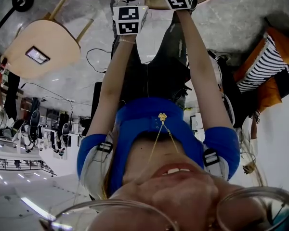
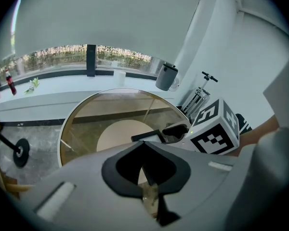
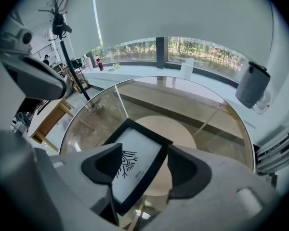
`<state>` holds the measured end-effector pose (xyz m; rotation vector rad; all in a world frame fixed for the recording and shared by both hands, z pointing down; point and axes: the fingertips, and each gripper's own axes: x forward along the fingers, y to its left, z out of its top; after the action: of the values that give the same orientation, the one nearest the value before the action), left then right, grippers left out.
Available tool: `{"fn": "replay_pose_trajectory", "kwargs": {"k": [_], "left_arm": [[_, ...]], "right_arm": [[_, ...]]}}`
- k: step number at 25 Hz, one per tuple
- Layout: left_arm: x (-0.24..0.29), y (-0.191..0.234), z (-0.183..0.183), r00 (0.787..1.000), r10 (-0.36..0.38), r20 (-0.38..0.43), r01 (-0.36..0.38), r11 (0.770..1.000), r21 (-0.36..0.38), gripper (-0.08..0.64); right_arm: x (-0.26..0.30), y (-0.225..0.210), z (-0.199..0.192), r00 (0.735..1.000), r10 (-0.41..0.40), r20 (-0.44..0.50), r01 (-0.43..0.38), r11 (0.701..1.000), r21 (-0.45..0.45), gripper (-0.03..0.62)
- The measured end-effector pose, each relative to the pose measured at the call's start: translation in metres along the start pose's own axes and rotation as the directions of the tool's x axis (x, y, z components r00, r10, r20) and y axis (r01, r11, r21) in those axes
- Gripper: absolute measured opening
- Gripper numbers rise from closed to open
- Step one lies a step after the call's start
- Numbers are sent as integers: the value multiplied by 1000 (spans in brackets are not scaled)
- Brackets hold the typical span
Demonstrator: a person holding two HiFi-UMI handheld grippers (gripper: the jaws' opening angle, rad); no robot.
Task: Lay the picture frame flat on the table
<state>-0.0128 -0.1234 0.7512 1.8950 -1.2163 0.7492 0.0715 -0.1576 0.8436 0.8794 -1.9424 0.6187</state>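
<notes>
We should draw our right gripper [image 3: 144, 153], jaws wide open, straight off the black rectangular picture frame [image 3: 136, 160] lying between them, with our left gripper [image 2: 144, 150] jaws closed, empty.

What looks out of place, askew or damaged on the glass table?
Nothing stands out. The picture frame lies flat on the glass table, turned slantwise between the right gripper's open jaws. No damage shows.

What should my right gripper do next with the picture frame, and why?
Probably lift the right gripper straight back and clear of the picture frame. The frame seems to lie flat, face up, on the glass table, and the jaws stand apart over it without clamping it, so the laying down looks done.
</notes>
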Motion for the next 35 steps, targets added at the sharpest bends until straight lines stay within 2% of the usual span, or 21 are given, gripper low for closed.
{"fn": "replay_pose_trajectory", "kwargs": {"k": [1, 5, 7, 8, 15, 21, 26, 32, 35], "left_arm": [[1, -1, -1, 1000, -2, -1, 2, 1000, 1, -3], [4, -6, -2, 1000, -12, 0, 12, 1000, 0, -5], [5, -9, 0, 1000, -20, 6, 20, 1000, -7, -5], [5, -12, 2, 1000, -27, 10, 27, 1000, -12, -5], [-4, -25, 13, 998, -58, 12, 58, 998, -5, -5], [-12, -25, 18, 998, -54, 27, 54, 999, 5, -5], [-29, -16, 35, 997, -14, 72, 12, 1000, 28, -3], [-67, -26, 76, 985, -8, 172, 12, 1000, -25, -3], [-82, -30, 95, 978, -1, 210, 4, 1000, -15, -5]], "right_arm": [[-1, 1, -2, 1000, 3, 0, -3, 1000, -9, 280], [-10, 6, -5, 1000, 9, 26, -8, 999, -43, 126], [-15, 9, -5, 999, 20, 38, -17, 998, -56, 18], [-17, 11, -4, 999, 31, 41, -28, 998, -61, 2], [-34, 23, 7, 995, 83, 46, -79, 993, -85, 2], [-50, 35, 30, 989, 124, 85, -117, 990, -77, 2], [-74, 46, 66, 979, 149, 138, -138, 987, -87, 2], [-123, 51, 111, 957, 185, 222, -159, 978, -132, 2], [-149, 51, 138, 939, 192, 286, -161, 979, -127, 2]]}}
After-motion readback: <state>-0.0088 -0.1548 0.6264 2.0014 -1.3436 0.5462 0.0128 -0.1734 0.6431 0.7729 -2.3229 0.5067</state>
